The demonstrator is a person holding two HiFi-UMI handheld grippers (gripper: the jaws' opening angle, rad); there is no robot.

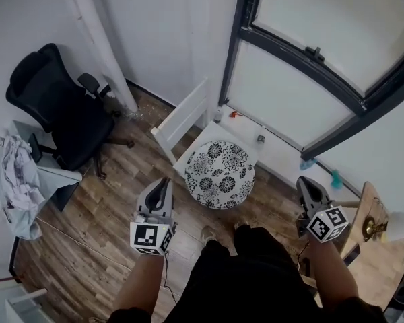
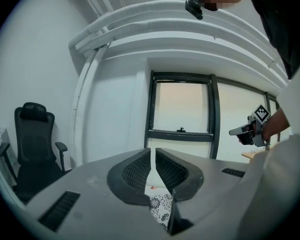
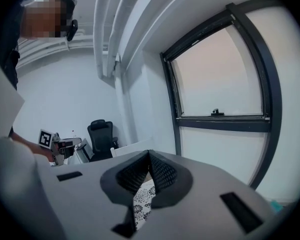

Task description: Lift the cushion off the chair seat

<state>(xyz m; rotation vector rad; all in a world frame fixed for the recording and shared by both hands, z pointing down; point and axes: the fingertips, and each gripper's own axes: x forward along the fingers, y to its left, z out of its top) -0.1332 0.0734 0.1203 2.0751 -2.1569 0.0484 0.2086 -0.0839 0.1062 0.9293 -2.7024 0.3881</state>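
A round cushion [image 1: 219, 174] with a black-and-white flower print lies on the seat of a white wooden chair [image 1: 182, 118] below the window. My left gripper [image 1: 164, 183] hangs to the cushion's left and my right gripper [image 1: 304, 182] to its right, both apart from it. Each is shut with nothing between the jaws. In the left gripper view the pads [image 2: 140, 168] nearly meet, and a strip of the cushion [image 2: 160, 208] shows beneath them. In the right gripper view the jaws are closed over a glimpse of the cushion [image 3: 142, 200].
A black office chair [image 1: 59, 112] stands at the left by a desk with crumpled cloth [image 1: 16, 175]. A dark-framed window [image 1: 310, 66] fills the far wall. A wooden side table [image 1: 373, 249] sits at the right. Small items [image 1: 260, 138] lie along the skirting.
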